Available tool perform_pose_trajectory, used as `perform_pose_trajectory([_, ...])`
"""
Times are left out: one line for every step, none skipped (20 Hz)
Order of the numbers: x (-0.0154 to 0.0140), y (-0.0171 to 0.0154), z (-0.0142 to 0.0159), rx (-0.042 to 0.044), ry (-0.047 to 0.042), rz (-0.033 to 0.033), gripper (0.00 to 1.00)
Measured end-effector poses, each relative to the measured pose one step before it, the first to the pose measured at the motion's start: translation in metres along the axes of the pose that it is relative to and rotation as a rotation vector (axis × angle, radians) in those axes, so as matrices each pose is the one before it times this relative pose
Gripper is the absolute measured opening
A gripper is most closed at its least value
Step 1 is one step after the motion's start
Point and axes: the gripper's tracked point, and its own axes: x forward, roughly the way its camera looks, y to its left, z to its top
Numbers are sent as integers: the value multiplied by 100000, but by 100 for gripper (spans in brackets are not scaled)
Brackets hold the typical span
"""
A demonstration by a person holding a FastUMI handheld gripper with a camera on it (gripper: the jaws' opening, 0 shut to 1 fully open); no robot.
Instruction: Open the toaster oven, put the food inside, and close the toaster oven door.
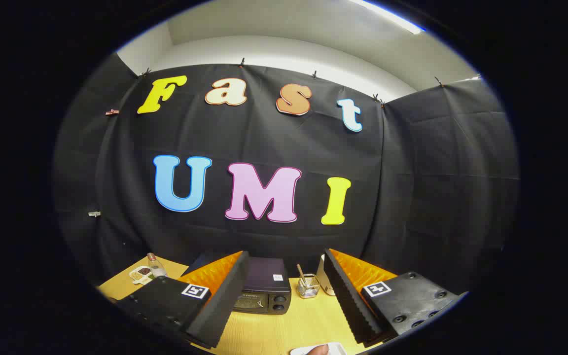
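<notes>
Gripper [286, 296] held high over the worktop [274, 330], pitched up toward the booth wall; jaws spread wide, nothing between them.

Risks, as judged:
- Toaster oven [264, 291] sits well beyond the fingers, its left part hidden behind the left finger. Coming down from this tilt, a finger could strike the oven's top or knobs instead of catching the door.
- Wire cup [307, 286] with sticks and a pale container [324, 282] stand just right of the oven; a wide sweep may knock them over.
- Food: a pale plate [321, 349] edge close under the gripper, barely visible. Contents unclear.

Oven: small, dark box, flat top, two round knobs at right of front. Door looks closed; handle too small to make out. Off left, a bottle [155, 265] and a small dish [141, 272].
</notes>
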Motion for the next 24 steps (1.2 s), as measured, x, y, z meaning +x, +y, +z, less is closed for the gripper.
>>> perform_pose_trajectory([-117,-20,-21,-94,25,13,97])
perform_pose_trajectory([-6,2,-49,-117,89,98,97])
perform_pose_trajectory([-82,23,3,-96,84,76,97])
perform_pose_trajectory([-99,91,-63,-92,111,298,97])
perform_pose_trajectory([-72,54,106,-108,-123,2,97])
perform_pose_trajectory([-10,-47,-40,-271,-8,58,97])
perform_pose_trajectory([-71,-51,-22,-276,65,-137,97])
perform_pose_trajectory([-135,-8,-55,115,72,40,97])
perform_pose_trajectory([-72,35,28,417,56,150,97])
perform_pose_trajectory([-93,74,-19,344,76,114,97])
perform_pose_trajectory([-39,-122,-21,65,53,-82,98])
perform_pose_trajectory([-58,-42,11,-239,-44,-78,97])
perform_pose_trajectory([-127,-48,-23,-358,-71,-103,97])
perform_pose_trajectory([-20,-23,-26,-205,28,131,97])
perform_pose_trajectory([-102,24,38,-16,-118,153,97])
perform_pose_trajectory([-201,-8,109,16,-18,48,97])
perform_pose_trajectory([-51,6,46,93,-14,21,97])
perform_pose_trajectory([-4,29,73,44,-45,23,97])
perform_pose_trajectory([35,90,-31,-1,47,-20,97])
perform_pose_trajectory([14,112,-110,-33,137,7,97])
perform_pose_trajectory([74,238,-190,-3,326,207,97])
perform_pose_trajectory([98,322,-236,197,475,326,97])
perform_pose_trajectory([65,465,-199,539,182,669,97])
perform_pose_trajectory([277,728,-176,757,18,873,97])
